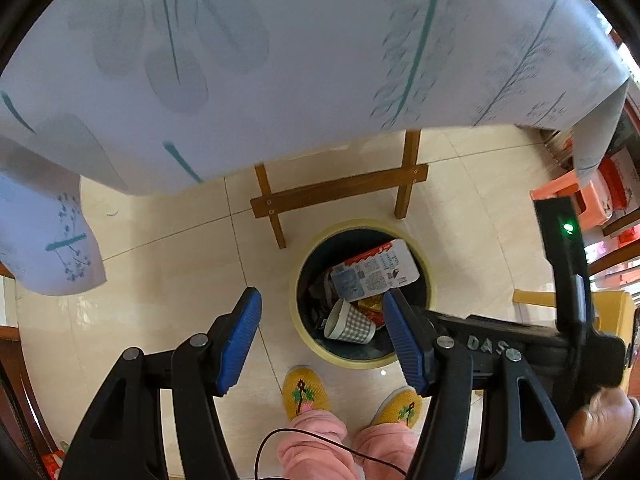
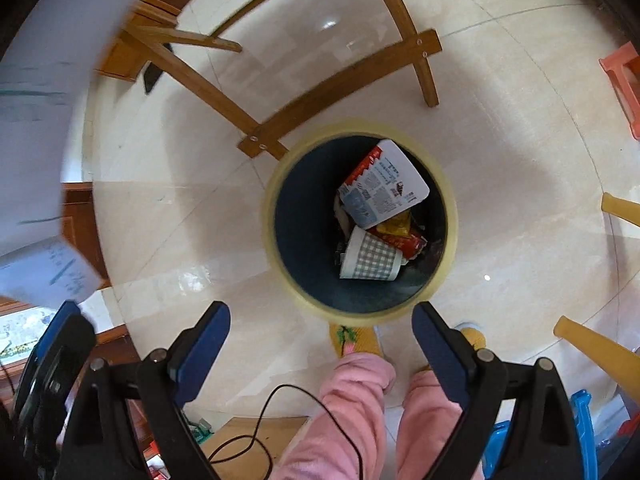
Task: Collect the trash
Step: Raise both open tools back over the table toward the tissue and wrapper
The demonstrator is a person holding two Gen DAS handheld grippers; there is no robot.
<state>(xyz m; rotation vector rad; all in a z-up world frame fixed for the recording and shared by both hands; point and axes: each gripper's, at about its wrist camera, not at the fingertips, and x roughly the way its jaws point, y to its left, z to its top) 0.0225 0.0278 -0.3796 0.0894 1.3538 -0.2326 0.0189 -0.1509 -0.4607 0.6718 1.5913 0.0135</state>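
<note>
Both the left gripper [image 1: 322, 340] and the right gripper [image 2: 322, 346] are held wide and empty above the trash bin [image 2: 448, 216], where a checked cup [image 2: 372, 258] and a printed packet [image 2: 384, 184] lie. A drop-off appears finished; further trash must be sought next.

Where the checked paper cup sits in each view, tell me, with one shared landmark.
Left wrist: checked paper cup on its side in the bin, lower centre-right, beside the left gripper's right finger.
Right wrist: cup centre-right, low in the bin.
Shared landmark: white printed packet above the cup.
</note>
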